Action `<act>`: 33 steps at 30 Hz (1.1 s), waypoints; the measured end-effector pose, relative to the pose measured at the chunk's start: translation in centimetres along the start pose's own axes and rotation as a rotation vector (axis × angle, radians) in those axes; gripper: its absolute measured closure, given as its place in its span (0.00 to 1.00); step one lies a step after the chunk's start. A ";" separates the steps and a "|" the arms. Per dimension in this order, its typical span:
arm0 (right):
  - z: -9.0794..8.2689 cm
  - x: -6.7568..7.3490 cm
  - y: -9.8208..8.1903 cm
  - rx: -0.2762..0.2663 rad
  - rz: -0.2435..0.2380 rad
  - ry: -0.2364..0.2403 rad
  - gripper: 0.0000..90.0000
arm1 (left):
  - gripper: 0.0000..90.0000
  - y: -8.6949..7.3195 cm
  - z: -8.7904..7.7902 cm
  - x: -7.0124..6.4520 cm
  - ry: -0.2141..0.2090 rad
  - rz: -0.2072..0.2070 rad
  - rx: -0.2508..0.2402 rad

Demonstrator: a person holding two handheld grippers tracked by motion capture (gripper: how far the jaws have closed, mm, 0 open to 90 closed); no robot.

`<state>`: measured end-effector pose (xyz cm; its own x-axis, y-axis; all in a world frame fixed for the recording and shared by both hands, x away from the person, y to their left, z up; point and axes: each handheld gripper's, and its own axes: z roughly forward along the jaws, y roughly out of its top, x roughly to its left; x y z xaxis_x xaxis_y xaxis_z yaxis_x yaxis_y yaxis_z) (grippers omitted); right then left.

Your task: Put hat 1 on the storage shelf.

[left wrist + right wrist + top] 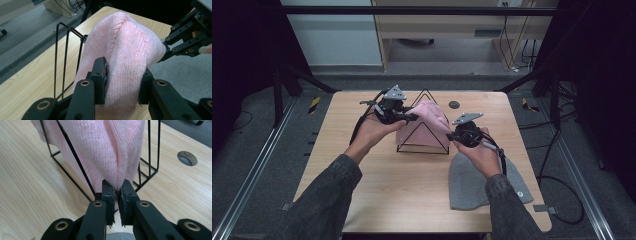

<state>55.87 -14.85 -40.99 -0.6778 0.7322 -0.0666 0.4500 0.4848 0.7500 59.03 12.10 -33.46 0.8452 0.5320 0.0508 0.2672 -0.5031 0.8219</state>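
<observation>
1. High view: Two hand-held claws work a pink knit hat [424, 122] over a black wire stand [423, 148] at the middle of the bench [412, 190]. The left claw [408, 118] grips the hat's near-left side; the right claw [451, 136] grips its lower right edge. The hat appears already draped on the triangular frame, with the settling and letting go seemingly left to do. A grey hat [472, 182] lies flat just behind the right claw, partly under that forearm. How far the pink knit reaches down the stand's far side is hidden.

2. Left gripper view: The left claw [122, 80] holds a thick fold of the pink hat [125, 50] between its jaws, which stand fairly wide around the bunched knit. The wire stand [65, 57] rises just left of the claw, the hat bulging over its top. Beyond the hat, the right claw [162, 56] bites the far edge; its tips are buried in wool.

3. Right gripper view: The right claw [116, 191] is pinched narrow on a gathered tip of the pink hat [105, 147], directly ahead of it. The stand's wires [75, 157] cross in front of the fabric, so the hat looks partly inside the frame here. The hat's top is cut off.
</observation>
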 end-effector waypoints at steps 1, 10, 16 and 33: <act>0.0 0.0 -0.1 0.002 0.006 0.006 0.94 | 0.74 0.0 0.0 0.0 0.000 0.000 0.000; 0.2 -0.2 -0.8 0.011 0.013 0.006 0.94 | 0.70 -0.6 0.2 -0.2 -0.013 0.018 0.033; 0.3 -0.3 -0.9 0.018 0.017 0.007 0.94 | 0.63 -1.3 -0.4 -0.4 -0.026 0.028 0.031; 0.5 -0.3 -1.4 0.053 0.014 0.018 0.88 | 0.72 -2.4 -0.5 -1.4 -0.006 -0.014 0.037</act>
<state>55.73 -15.47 -42.37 -0.6813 0.7307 -0.0445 0.4894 0.4998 0.7146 57.00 12.95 -35.22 0.8442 0.5348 0.0358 0.2959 -0.5208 0.8008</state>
